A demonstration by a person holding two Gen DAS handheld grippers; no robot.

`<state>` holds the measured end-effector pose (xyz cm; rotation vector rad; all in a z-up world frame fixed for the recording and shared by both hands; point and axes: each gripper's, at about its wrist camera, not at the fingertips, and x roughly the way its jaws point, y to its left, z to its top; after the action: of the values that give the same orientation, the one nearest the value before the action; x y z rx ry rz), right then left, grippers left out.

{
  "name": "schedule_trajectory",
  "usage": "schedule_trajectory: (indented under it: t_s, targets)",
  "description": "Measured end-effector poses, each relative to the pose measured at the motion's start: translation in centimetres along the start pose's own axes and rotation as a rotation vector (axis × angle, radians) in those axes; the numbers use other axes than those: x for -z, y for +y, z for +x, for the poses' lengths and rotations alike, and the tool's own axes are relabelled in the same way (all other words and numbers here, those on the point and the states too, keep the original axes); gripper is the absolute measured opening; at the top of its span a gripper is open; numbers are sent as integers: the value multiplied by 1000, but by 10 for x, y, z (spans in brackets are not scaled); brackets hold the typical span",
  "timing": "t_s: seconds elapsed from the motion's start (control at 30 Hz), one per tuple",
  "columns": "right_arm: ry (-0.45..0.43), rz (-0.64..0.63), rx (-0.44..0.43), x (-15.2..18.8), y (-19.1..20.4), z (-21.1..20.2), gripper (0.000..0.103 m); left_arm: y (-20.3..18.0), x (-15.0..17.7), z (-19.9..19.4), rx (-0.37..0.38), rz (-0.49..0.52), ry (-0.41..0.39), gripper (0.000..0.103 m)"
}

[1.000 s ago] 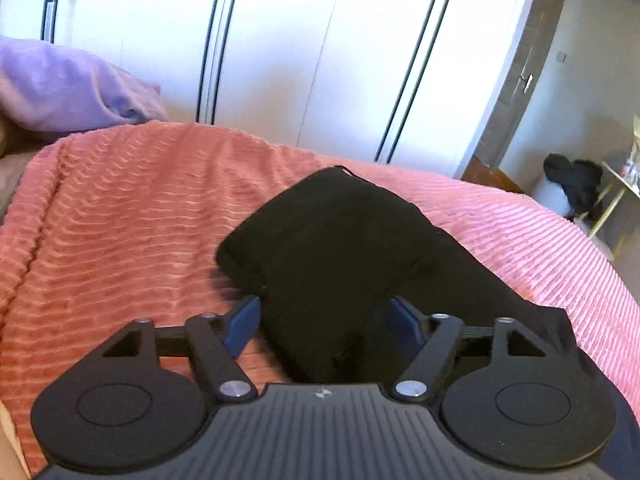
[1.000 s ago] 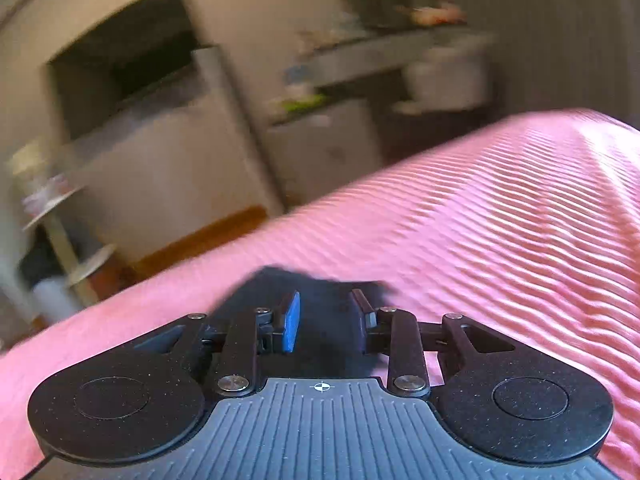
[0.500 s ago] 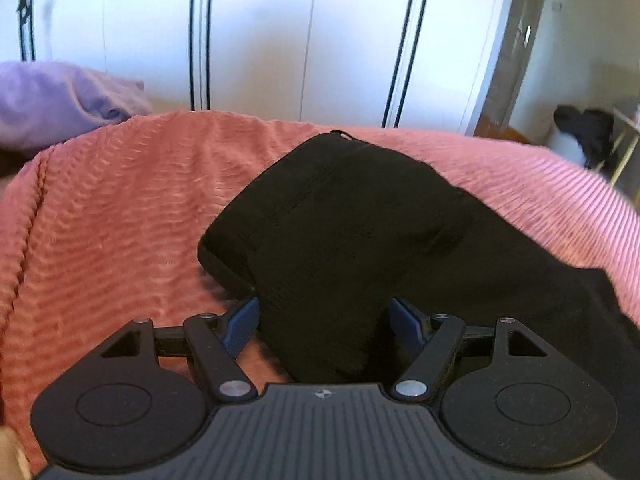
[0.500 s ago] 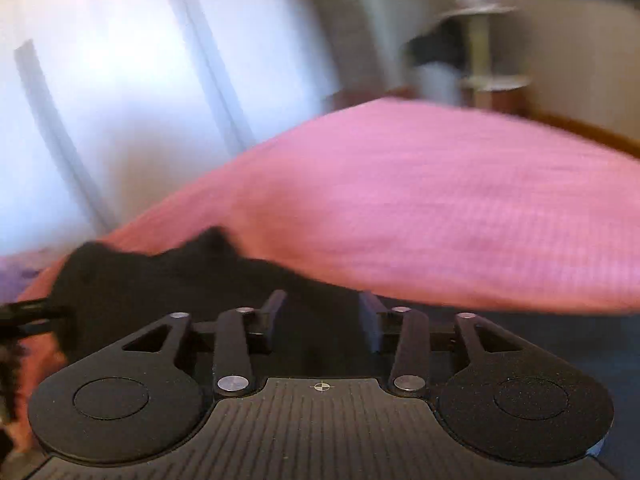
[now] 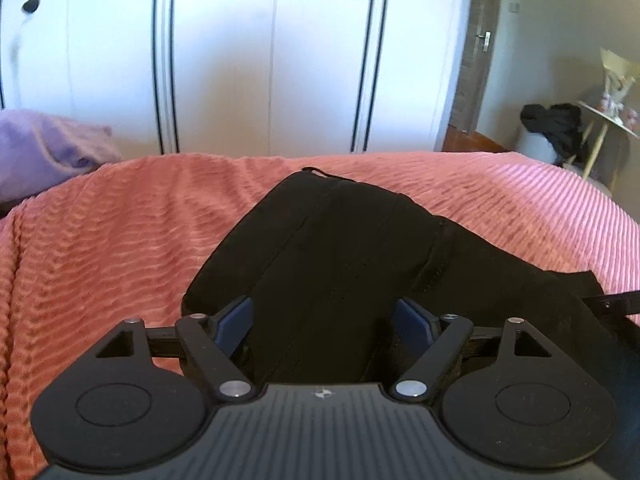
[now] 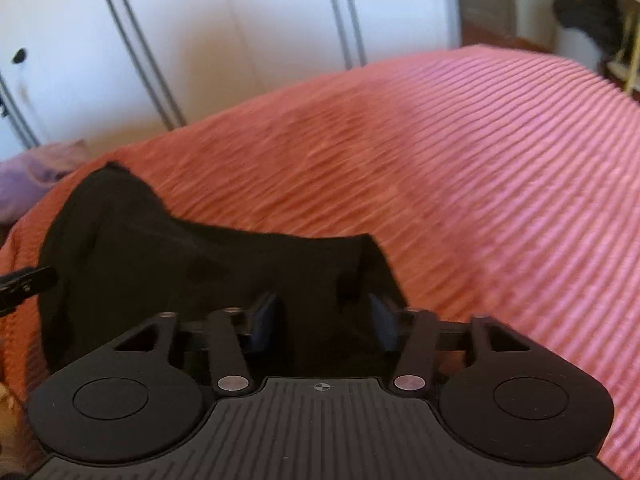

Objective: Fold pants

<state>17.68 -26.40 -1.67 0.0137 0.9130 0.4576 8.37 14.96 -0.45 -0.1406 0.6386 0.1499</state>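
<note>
Two tongs sit low over the black pants (image 5: 332, 256), which lie in a folded heap on the pink bed cover (image 5: 100, 248). The left tongs (image 5: 326, 320) have their blue pads wide apart, one on each side of the near end of the pants, and the cloth fills the gap between them. I cannot tell if the pads touch the cloth. The right tongs (image 6: 320, 318) are also spread apart, with the dark cloth lying between and under their pads. In the right view the pants (image 6: 192, 264) stretch away to the left of the tongs, and a bit of the left tongs pokes in at the left edge, beside the pants. Past the pants, the ribbed bed cover (image 6: 460, 168) runs on to the far side. A purple pillow (image 5: 44, 148) lies on the bed, far left of the pants. Behind the bed stand tall white wardrobe doors (image 5: 260, 60). Far right of the pants, a dark pile (image 5: 554, 124) sits by a small side table (image 5: 608, 120).
</note>
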Motion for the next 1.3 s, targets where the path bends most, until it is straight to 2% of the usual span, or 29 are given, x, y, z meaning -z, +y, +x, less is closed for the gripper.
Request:
schedule_trajectory:
  t_s: [0.07,0.13,0.2,0.27,0.33,0.37,0.43,0.5,0.6,0.67,0.7,0.77,0.8,0.87,0.93,1.0,1.1,1.2,1.27,1.3]
  targets:
    - [14,-28,16,-4,3,6,12,0,0,4,6,-3,-8,80]
    - [-54,-71,72,-7,4,6,4,0,-2,6,14,-22,-14,81]
    - [-156,-53,135,-12,5,-1,4,-3,-5,6,19,-31,-33,82]
    - [-153,-13,188,-13,6,11,4,-9,-8,7,18,-21,-42,83]
    - [-141,-58,276,-4,14,30,6,-16,-11,10,10,-5,-42,83]
    - [-147,-60,323,1,17,35,22,-20,-13,10,13,7,-41,83]
    - [-194,-6,385,7,18,25,45,-26,-15,7,32,39,-42,83]
    - [-289,57,388,18,22,-2,42,-34,-15,4,44,73,-64,86]
    - [-363,25,331,46,42,-35,32,-60,-11,12,74,159,-66,86]
    - [-321,12,262,66,49,-43,25,-80,-7,22,106,206,-63,86]
    - [-288,2,266,73,51,-41,21,-90,-3,30,116,233,-67,88]
    - [-238,-2,331,84,46,-26,16,-109,1,47,62,279,-53,98]
    - [-236,13,338,88,37,-18,14,-115,4,56,54,287,-58,99]
    - [-268,10,345,95,25,-7,0,-122,13,70,42,314,-97,99]
    - [-270,16,343,93,25,-7,0,-125,25,75,28,352,-161,99]
    - [-260,20,332,92,26,-14,0,-125,29,71,24,354,-192,99]
    - [-275,102,325,109,14,-48,1,-118,26,64,28,345,-148,99]
    - [-313,192,338,147,-18,-92,5,-114,23,51,13,336,-103,99]
    - [-315,273,413,178,-46,-126,25,-118,22,34,42,330,-105,99]
    - [-301,326,465,195,-62,-143,29,-126,21,24,68,334,-117,99]
